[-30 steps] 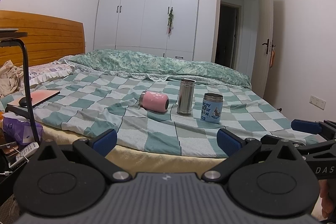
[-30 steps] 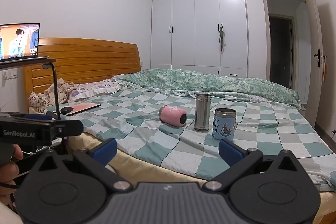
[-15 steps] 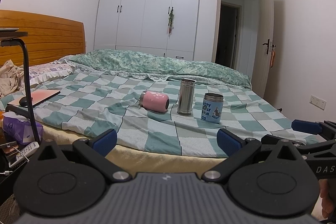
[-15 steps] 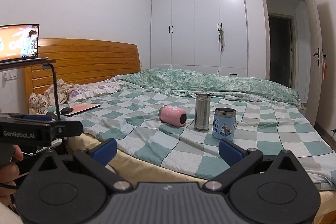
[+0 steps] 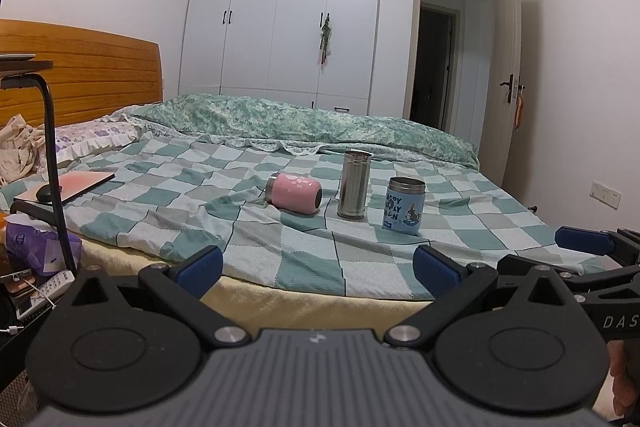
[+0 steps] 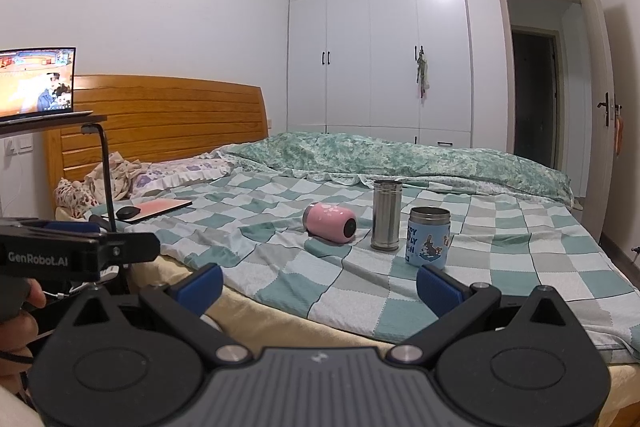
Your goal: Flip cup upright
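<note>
A pink cup (image 5: pixel 295 193) lies on its side on the checked bedspread (image 5: pixel 200 211); it also shows in the right wrist view (image 6: pixel 330 222). A tall steel cup (image 5: pixel 353 184) stands upright just right of it, and a blue printed cup (image 5: pixel 405 205) stands further right. My left gripper (image 5: pixel 318 267) is open and empty, off the near edge of the bed, well short of the cups. My right gripper (image 6: pixel 319 285) is open and empty too, also short of the bed edge.
A laptop with a mouse (image 5: pixel 72 187) lies on the bed at left. A black stand pole (image 5: pixel 54 163) rises by the bedside with clutter below. A rolled green duvet (image 5: pixel 320 127) lies behind the cups. A wardrobe and an open door are at the back.
Both grippers have barely moved; the cups have not moved. Only the picture on the laptop screen has changed.
</note>
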Demonstrator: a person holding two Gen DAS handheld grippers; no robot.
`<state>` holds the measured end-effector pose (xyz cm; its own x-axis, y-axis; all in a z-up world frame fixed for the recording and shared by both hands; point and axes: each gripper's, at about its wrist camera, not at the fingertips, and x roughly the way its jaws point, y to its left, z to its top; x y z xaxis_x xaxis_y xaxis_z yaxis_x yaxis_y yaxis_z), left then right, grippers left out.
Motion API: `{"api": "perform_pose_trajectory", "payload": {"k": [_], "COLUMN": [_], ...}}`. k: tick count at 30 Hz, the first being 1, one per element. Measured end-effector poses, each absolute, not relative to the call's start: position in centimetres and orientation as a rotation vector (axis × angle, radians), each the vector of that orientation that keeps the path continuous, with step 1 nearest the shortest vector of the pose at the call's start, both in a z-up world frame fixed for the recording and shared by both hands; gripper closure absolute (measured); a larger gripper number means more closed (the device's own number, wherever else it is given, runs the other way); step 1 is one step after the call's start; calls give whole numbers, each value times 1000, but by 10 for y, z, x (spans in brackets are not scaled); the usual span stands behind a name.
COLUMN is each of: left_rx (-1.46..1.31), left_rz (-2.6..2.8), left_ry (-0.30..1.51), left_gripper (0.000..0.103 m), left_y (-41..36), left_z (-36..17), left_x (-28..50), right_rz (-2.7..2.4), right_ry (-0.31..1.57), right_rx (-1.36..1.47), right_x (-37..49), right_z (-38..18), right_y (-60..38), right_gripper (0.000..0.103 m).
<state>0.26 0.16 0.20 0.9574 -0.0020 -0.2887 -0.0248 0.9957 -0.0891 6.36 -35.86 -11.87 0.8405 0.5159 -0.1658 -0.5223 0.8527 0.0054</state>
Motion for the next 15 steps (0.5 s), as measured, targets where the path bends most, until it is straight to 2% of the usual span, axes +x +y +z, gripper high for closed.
{"api": "perform_pose_trajectory", "payload": {"k": [15], "left_rx": [-91], "left_rz": [12], "left_ry": [293], "left_gripper": [0], "left_y": [1], "left_z": [1], "left_x": [3], "right_rz": [549], "right_ry": [164], "right_rx": [-39], "right_x": [64], "right_z": [-119], "right_y": [-359], "right_gripper": [0]}}
